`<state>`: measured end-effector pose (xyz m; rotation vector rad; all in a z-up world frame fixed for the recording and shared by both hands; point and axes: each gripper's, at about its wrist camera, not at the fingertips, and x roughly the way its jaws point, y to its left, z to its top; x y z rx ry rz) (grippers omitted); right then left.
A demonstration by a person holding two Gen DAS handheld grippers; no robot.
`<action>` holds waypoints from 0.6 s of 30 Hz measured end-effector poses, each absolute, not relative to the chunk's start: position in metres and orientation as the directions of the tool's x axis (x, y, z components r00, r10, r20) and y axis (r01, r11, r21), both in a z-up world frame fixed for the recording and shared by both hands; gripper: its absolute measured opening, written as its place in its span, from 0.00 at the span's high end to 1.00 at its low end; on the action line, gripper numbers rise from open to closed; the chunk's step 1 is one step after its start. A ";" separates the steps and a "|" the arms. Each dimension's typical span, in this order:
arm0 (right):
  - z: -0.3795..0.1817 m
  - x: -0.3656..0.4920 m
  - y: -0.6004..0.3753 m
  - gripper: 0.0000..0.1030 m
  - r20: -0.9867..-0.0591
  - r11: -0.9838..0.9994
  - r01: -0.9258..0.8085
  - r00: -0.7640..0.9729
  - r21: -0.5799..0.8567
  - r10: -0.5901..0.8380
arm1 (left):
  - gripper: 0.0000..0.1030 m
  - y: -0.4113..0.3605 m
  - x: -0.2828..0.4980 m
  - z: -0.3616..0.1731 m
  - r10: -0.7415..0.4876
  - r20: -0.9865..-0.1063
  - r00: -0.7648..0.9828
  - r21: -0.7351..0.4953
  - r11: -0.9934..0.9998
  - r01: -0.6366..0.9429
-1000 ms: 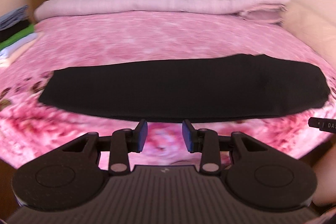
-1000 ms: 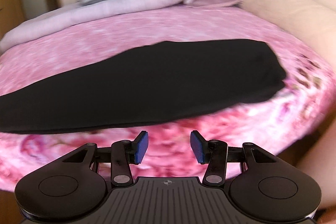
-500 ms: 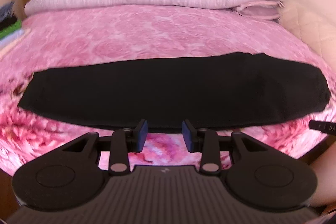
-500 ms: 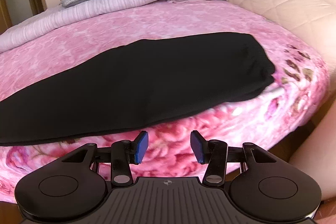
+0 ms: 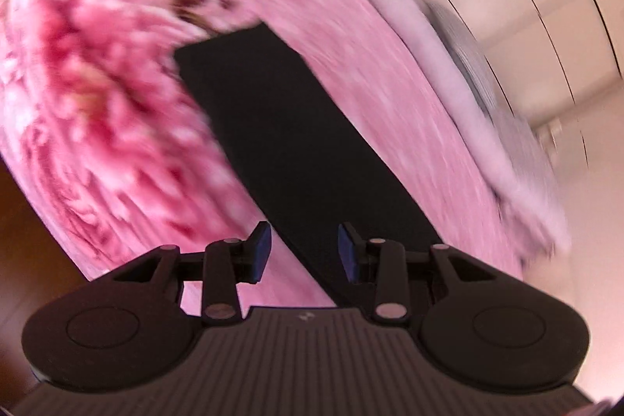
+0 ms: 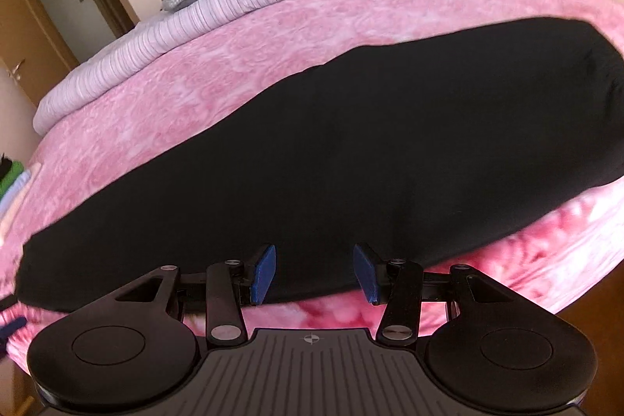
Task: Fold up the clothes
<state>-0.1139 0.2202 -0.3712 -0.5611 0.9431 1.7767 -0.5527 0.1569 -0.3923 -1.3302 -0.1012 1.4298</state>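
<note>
Both the left gripper (image 5: pixel 304 252) and right gripper (image 6: pixel 314 273) hover with jaws wide apart, empty, above the black garment (image 6: pixel 351 143) on the bed (image 6: pixel 292 26).

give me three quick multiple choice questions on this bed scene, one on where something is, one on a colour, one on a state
1. Where does the black garment lie?
A. flat on the pink bedspread
B. on the floor
C. hanging on a door

2. What colour are the pads on the fingers of the right gripper?
A. red
B. blue
C. yellow

3. What state is the left gripper in?
A. shut on the garment
B. shut on nothing
C. open, holding nothing

Answers:
1. A, since the right wrist view shows the garment spread along the near edge of the bedspread.
2. B, since both pads are plainly blue against the black frame.
3. C, since the left wrist view shows a wide gap between the fingers, and the garment passes beyond them, not pinched.
</note>
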 end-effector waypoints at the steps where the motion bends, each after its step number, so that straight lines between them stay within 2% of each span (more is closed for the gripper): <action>1: -0.372 -0.116 0.224 0.53 -0.738 -0.181 -0.921 -0.385 0.344 0.554 | 0.69 0.159 -0.559 -0.398 0.731 -0.638 0.242 -0.686 -0.396 -0.611; 5: -0.377 -0.126 0.232 0.53 -0.741 -0.171 -0.923 -0.379 0.344 0.554 | 0.69 0.166 -0.581 -0.417 0.748 -0.633 0.199 -0.704 -0.450 -0.549; 11: -0.379 -0.137 0.240 0.53 -0.754 -0.180 -0.936 -0.352 0.304 0.555 | 0.68 0.177 -0.598 -0.430 0.779 -0.585 0.226 -0.761 -0.431 -0.484; 18: -0.379 -0.136 0.242 0.53 -0.761 -0.185 -0.939 -0.344 0.290 0.550 | 0.66 0.199 -0.595 -0.431 0.783 -0.584 0.213 -0.746 -0.415 -0.521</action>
